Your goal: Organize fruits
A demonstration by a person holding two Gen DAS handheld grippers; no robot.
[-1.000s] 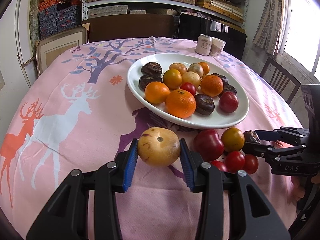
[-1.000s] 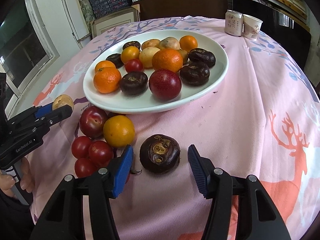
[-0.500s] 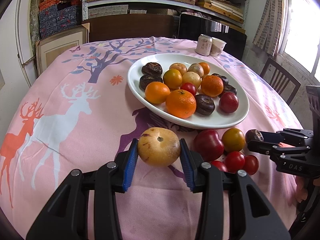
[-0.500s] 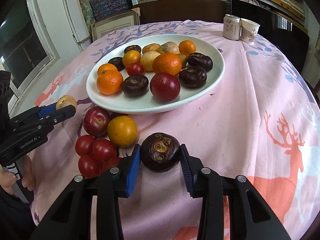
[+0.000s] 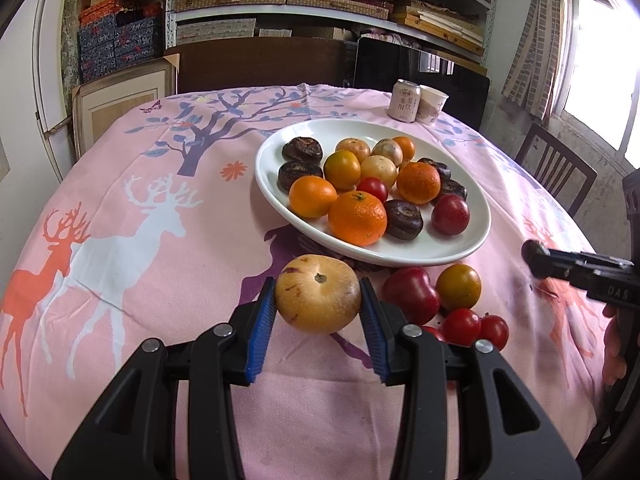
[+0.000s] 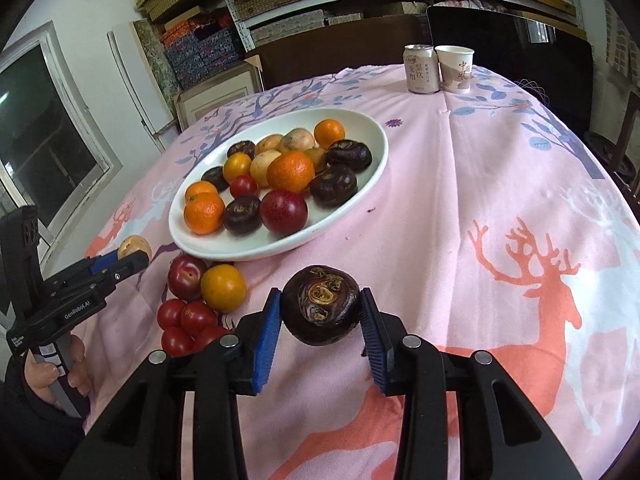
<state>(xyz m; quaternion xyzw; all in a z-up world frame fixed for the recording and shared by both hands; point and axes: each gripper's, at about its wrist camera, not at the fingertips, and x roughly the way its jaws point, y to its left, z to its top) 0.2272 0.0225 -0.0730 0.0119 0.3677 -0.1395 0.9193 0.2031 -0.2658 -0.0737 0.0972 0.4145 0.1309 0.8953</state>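
Observation:
My left gripper [image 5: 318, 286] is shut on a pale yellow round fruit [image 5: 318, 296], held just above the pink tablecloth, near the white plate [image 5: 400, 258]. The plate is heaped with oranges, dark brown fruits, a red plum and yellow fruits. My right gripper [image 6: 321, 296] is shut on a dark purple-brown fruit [image 6: 320, 306], lifted clear of the cloth. A red plum [image 5: 412, 294], an orange-yellow fruit [image 5: 458, 286] and several cherry tomatoes [image 5: 464, 326] lie loose between the grippers. In the right wrist view the left gripper [image 6: 128, 258] shows at the left with the yellow fruit [image 6: 134, 246].
A drink can [image 5: 405, 101] and a paper cup [image 5: 432, 105] stand at the table's far edge. A wooden chair [image 5: 560, 172] stands at the right. Shelves with boxes fill the back wall. Bare pink cloth [image 6: 500, 184] stretches right of the plate.
My right gripper closed on the dark fruit and lifted it off the cloth, drawing away from the loose pile. The left gripper kept still with the yellow fruit.

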